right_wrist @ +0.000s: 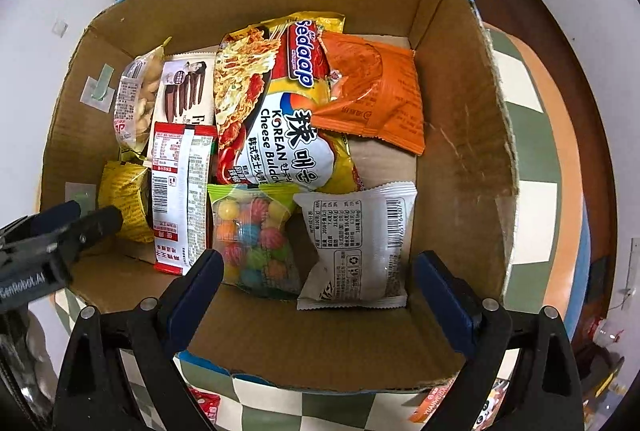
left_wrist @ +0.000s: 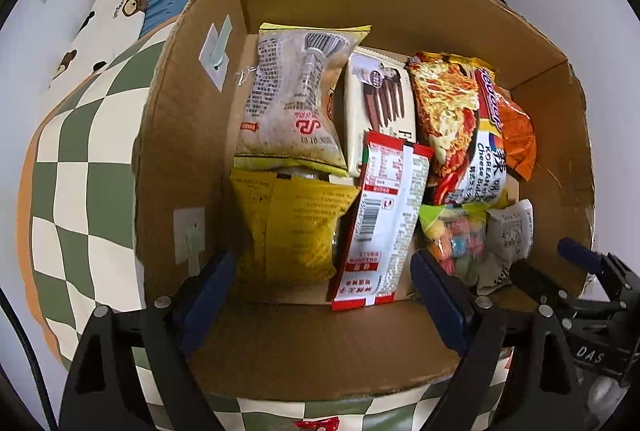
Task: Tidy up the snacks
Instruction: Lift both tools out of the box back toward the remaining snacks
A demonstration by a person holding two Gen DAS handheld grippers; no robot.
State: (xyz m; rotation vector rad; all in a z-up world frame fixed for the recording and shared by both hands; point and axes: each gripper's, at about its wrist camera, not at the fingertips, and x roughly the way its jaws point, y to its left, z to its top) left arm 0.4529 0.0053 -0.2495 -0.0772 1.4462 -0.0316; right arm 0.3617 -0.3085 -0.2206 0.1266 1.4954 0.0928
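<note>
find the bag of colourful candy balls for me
The candy bag lies inside the cardboard box, near its front wall in the right wrist view, between the red and white packet on its left and the white packet on its right.

**A:** where's everything sitting rn?

**B:** all in the cardboard box (right_wrist: 460,159), which sits on the checkered cloth (left_wrist: 80,183). Noodle packet (right_wrist: 280,119) in the middle, candy bag (right_wrist: 252,235) in front of it, barcode sachet (right_wrist: 360,247) right beside the candy, biscuit-stick box (right_wrist: 188,91) to the left.
</note>
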